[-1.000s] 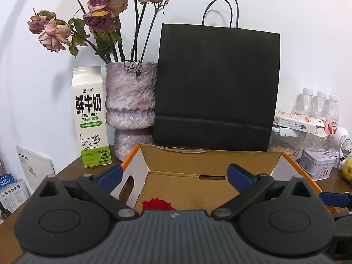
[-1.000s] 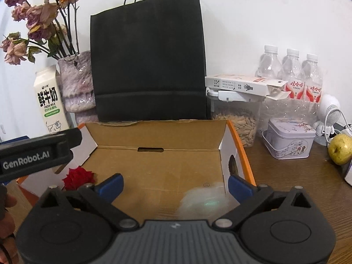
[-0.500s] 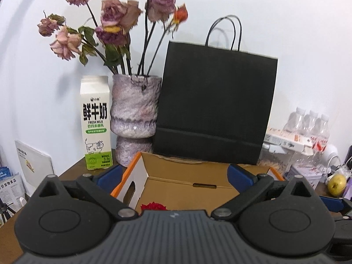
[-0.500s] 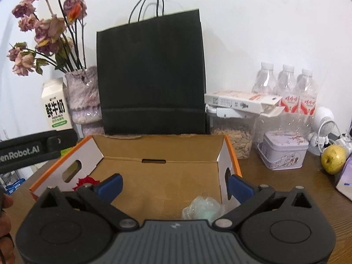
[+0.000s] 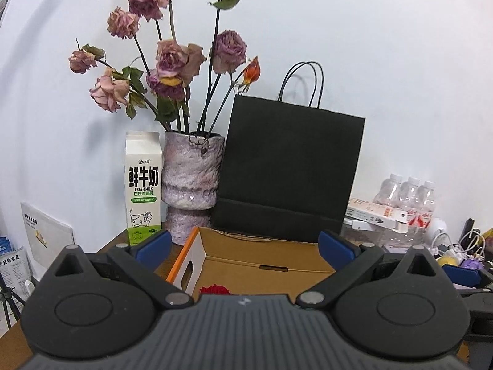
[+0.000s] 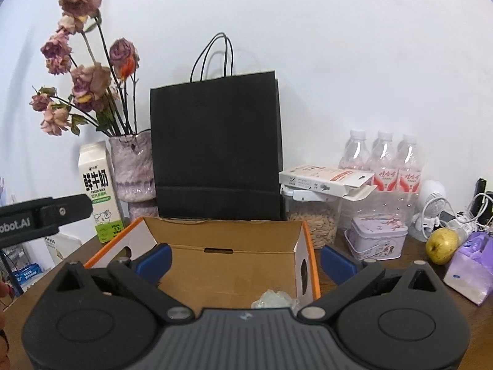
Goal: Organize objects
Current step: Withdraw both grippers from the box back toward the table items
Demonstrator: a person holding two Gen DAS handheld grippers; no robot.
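Note:
An open cardboard box (image 5: 265, 257) with orange edges sits on the wooden table; it also shows in the right wrist view (image 6: 222, 265). A red rose head (image 5: 214, 289) lies inside at its left. A clear crumpled wrapper (image 6: 272, 298) lies inside at its right. My left gripper (image 5: 245, 245) is open and empty, above and behind the box's near side. My right gripper (image 6: 245, 257) is open and empty, also held back above the box.
Behind the box stand a milk carton (image 5: 143, 188), a vase of dried roses (image 5: 192, 182) and a black paper bag (image 5: 289, 169). To the right are water bottles (image 6: 383, 163), a seed jar (image 6: 311, 215), a tin (image 6: 377, 240), a pear (image 6: 442, 245) and a purple pack (image 6: 471, 265).
Both grippers have risen and drawn back from the box, so it looks smaller and lower. The rose head and wrapper stay in the box. Both jaws stay open.

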